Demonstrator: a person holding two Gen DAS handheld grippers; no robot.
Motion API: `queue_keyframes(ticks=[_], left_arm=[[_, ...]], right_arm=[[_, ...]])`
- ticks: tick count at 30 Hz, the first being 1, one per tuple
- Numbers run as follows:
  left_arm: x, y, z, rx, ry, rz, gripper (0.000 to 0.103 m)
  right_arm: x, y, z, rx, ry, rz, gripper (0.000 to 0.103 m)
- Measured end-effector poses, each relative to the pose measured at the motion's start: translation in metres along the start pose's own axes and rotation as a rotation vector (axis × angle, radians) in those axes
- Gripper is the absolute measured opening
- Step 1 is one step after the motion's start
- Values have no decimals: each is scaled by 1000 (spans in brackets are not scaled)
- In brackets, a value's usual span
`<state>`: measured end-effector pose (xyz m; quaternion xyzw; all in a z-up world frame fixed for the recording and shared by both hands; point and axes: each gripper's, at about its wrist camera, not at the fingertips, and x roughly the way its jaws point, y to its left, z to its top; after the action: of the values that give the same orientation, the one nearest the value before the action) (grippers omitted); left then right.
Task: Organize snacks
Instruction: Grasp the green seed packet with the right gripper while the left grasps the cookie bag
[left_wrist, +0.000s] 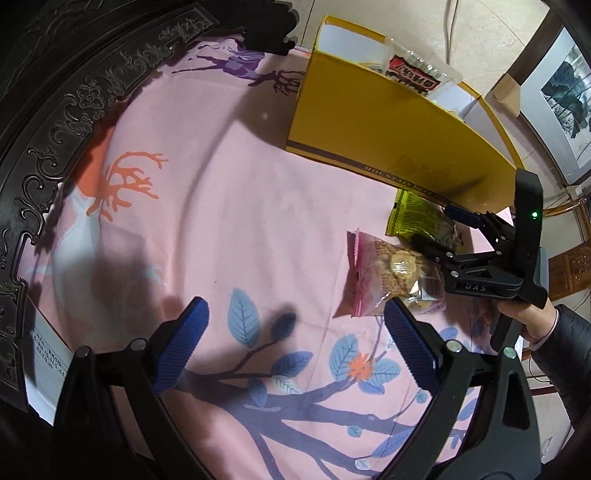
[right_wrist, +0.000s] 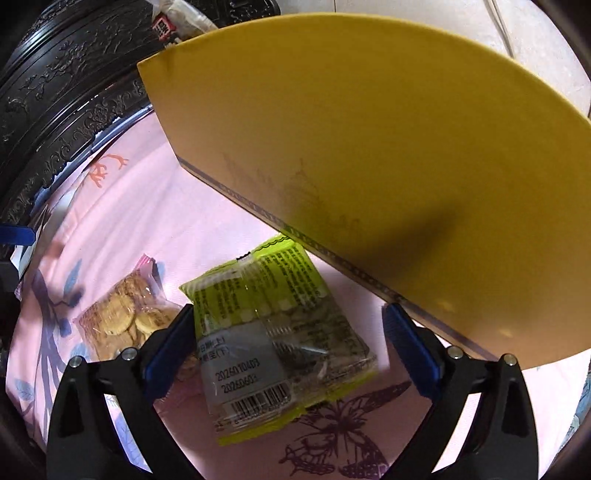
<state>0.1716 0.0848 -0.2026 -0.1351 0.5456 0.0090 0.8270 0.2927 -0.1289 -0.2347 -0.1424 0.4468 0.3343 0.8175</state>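
Note:
A yellow box (left_wrist: 376, 122) stands on the pink cloth; it fills the upper right of the right wrist view (right_wrist: 369, 147). A red-labelled snack pack (left_wrist: 413, 74) sticks out of its top. A green snack pack (right_wrist: 273, 332) lies on the cloth beside the box, also in the left wrist view (left_wrist: 413, 214). A pink cracker pack (left_wrist: 380, 273) lies next to it, seen at left in the right wrist view (right_wrist: 122, 314). My right gripper (right_wrist: 291, 343) is open, its fingers either side of the green pack. My left gripper (left_wrist: 295, 336) is open and empty above the cloth, left of the cracker pack.
The pink floral cloth (left_wrist: 221, 221) covers the table. A dark carved wooden frame (left_wrist: 55, 140) curves along the left side. A white printed paper (left_wrist: 44, 362) lies at the left edge. A framed picture (left_wrist: 565, 96) stands at the far right.

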Motion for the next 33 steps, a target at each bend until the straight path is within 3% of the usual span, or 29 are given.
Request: queue_keyframes(ticks=[4,12,16,23,25,28,33], left_arm=[[3,2,0,-5,6,-8,97],[0,-16,-4,116,-34,-19,97],[5,-42,-3,281,-63,-28,97],[33,-110,-10,749,-113,-35,97],[41,-120,-12,817,-111,-23,98],[60,-131,-9,829,-70,-1,98],[74,-134,5,685,-4,-87,98]], right_arm=[[-3,11,3,-32,14,5,74],[-19,7,-5,91,28,23,67],[-48,-6,-26,246,-10,29,67],[-109,-18,-65,492,-103,49,67],[-123,-20,-76,536,-118,52,67],[-136,-18,-88,587,-133,61,67],[-141,-12,-91,622,-135,80,67]])
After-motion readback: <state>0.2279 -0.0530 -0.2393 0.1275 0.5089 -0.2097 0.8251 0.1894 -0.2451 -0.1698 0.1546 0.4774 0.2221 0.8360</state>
